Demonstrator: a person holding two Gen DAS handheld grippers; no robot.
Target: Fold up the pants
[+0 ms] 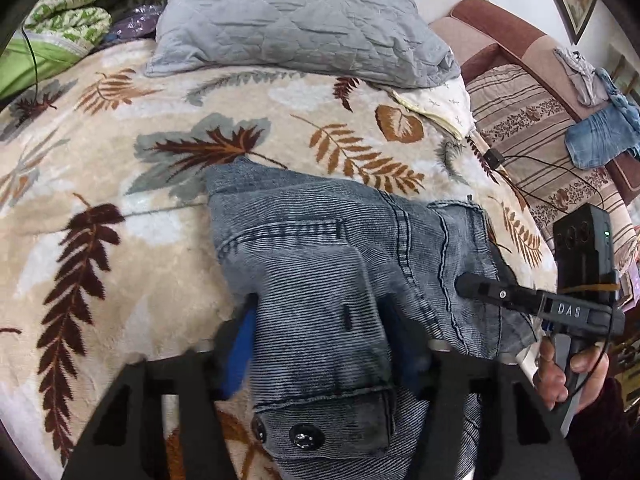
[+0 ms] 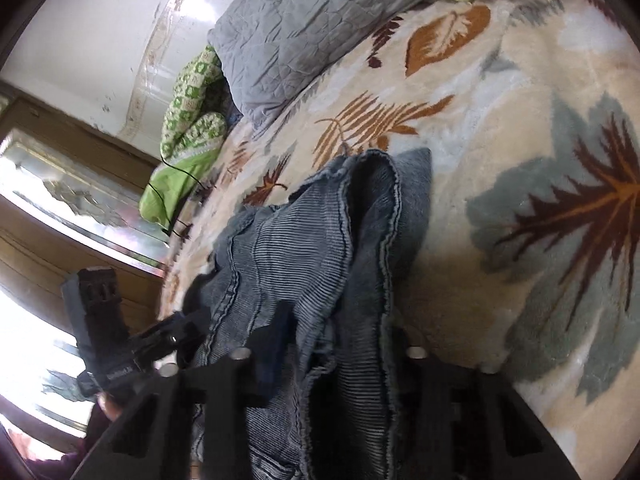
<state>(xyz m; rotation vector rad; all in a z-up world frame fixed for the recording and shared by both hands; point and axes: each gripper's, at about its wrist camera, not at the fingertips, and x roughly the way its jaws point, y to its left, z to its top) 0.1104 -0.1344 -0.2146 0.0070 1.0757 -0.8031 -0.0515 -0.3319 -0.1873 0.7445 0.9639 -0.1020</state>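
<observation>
Grey-blue corduroy pants (image 1: pixel 320 248) lie bunched on a leaf-patterned blanket (image 1: pixel 120 160), with the waistband and snap button (image 1: pixel 306 436) nearest the left wrist camera. My left gripper (image 1: pixel 320 332) is shut on the waistband, and its blue pads (image 1: pixel 240 340) press the fabric from both sides. The other gripper (image 1: pixel 464 284), held by a hand (image 1: pixel 568 372), reaches into the pants from the right. In the right wrist view my right gripper (image 2: pixel 340 344) is shut on a gathered fold of the pants (image 2: pixel 320 240). The left gripper (image 2: pixel 180 328) shows at the left, against the pants' edge.
A grey quilted pillow (image 1: pixel 296 20) lies at the far end of the bed and a green patterned quilt (image 1: pixel 68 20) at the far left. A striped sofa (image 1: pixel 532 128) with blue jeans (image 1: pixel 600 140) stands to the right. A black cable with a small box (image 1: pixel 494 158) crosses the bed's right edge.
</observation>
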